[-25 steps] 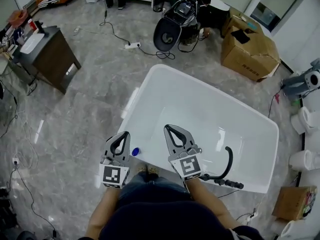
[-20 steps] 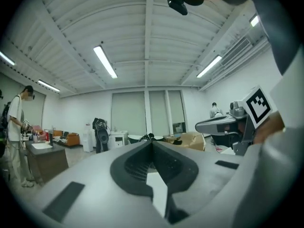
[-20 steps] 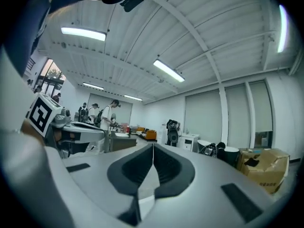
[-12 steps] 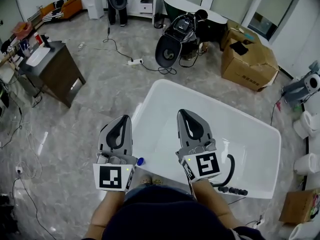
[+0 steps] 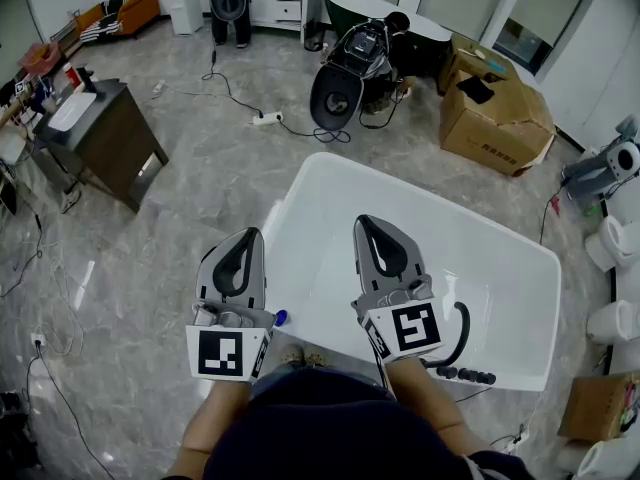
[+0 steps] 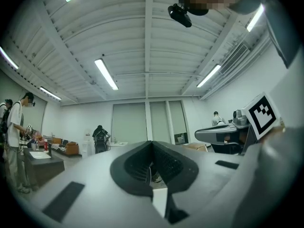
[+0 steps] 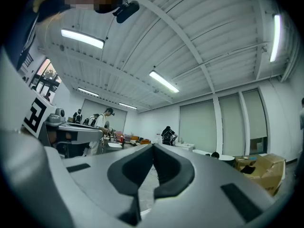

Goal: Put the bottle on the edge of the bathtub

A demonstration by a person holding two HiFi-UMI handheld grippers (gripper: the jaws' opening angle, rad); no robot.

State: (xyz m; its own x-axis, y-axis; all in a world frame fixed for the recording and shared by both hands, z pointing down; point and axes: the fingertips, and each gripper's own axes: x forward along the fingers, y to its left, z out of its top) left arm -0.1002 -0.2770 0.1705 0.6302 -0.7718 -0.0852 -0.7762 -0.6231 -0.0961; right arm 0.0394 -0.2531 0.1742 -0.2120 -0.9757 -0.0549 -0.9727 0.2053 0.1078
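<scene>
Bottle shows only in head view, beside bathtub rim.

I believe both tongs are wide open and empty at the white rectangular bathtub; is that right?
Not quite: the left tongs and right tongs are shut, not open, as the two gripper views show. They are indeed empty, at the white rectangular bathtub.

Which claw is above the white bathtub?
The right claw: it hangs over the white bathtub. The left claw is over the grey floor beside it.
</scene>
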